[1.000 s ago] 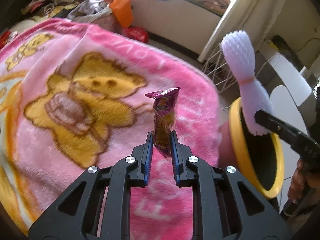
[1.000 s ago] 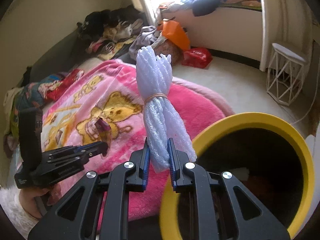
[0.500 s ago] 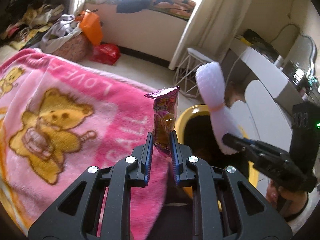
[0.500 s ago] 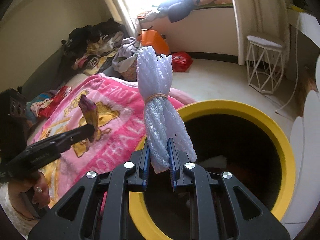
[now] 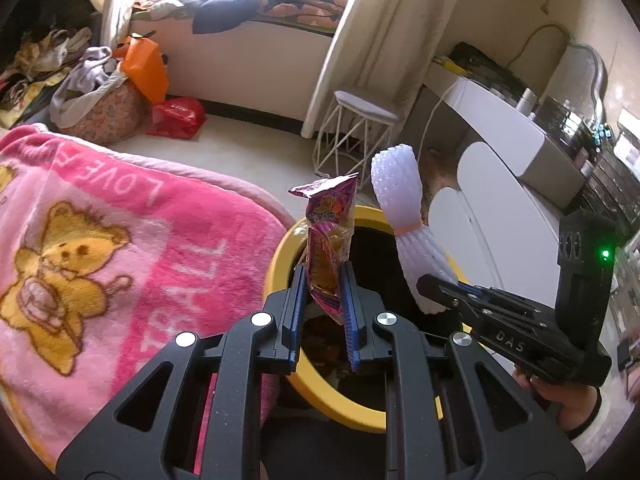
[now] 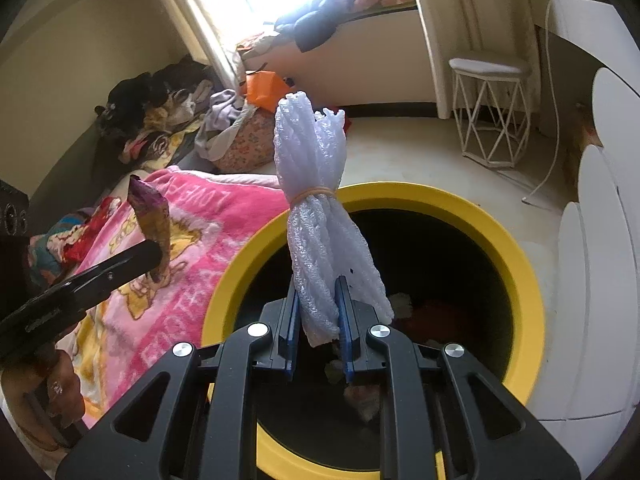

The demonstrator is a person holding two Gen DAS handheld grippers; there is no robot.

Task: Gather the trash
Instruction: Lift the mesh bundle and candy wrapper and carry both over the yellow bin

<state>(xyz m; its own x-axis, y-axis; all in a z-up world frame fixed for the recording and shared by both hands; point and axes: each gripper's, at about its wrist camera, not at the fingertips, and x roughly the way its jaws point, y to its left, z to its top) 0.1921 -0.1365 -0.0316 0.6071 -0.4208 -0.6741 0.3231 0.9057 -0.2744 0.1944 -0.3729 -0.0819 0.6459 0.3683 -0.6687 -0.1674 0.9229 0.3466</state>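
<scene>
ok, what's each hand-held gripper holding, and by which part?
Left hand-held gripper: purple foil snack wrapper, pinched at its lower end. Right hand-held gripper: white foam-net bundle tied with a rubber band, pinched near its bottom.

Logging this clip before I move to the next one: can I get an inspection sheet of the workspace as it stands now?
Surface: pink fleece blanket with a bear print, beside the bin.
Job's things: purple snack wrapper; white foam netting bundle tied with a rubber band; round black bin with a yellow rim, trash already inside.
Clutter: orange bag, red plastic bag, clothes heap.
Grippers: left tool shut on the wrapper; right tool shut on the netting; both over the bin.
Cables: white cord hanging to the floor.
Surroundings: white wire-frame stool, curtain, window ledge with bedding.
</scene>
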